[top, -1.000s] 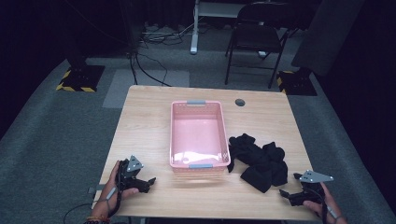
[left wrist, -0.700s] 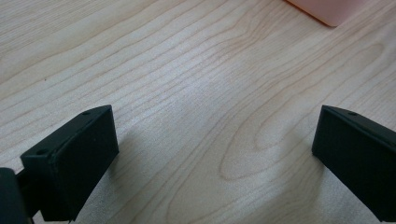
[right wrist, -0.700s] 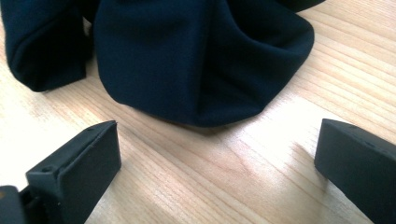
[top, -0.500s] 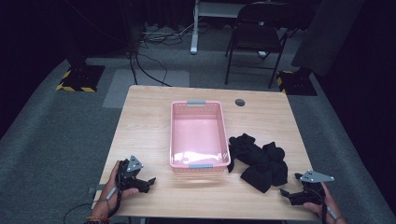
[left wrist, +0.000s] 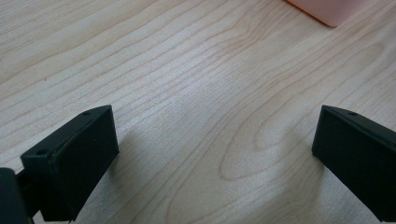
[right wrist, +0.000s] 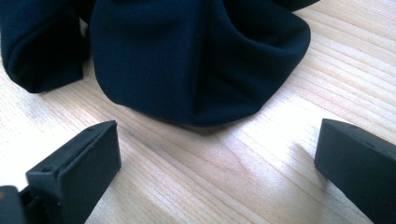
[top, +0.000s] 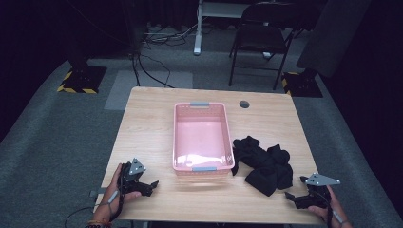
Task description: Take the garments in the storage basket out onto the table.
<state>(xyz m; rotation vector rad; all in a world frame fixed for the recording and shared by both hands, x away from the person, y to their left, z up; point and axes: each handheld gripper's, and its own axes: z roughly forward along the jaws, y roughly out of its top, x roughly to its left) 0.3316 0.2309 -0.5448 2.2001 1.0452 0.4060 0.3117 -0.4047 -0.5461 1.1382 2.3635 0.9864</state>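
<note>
While black cloth pile lies just right of pink basket, right gripper sits near pile's front edge, jaws wide, empty. Left gripper near basket's front-left corner, wide, empty. Cloth likely soft, light, floppy; pinch raised fold.

Light wooden table with a round dark cable hole near its far edge. A pink plastic basket stands at the centre. A heap of black cloth lies just right of the basket, touching its near right corner.
</note>
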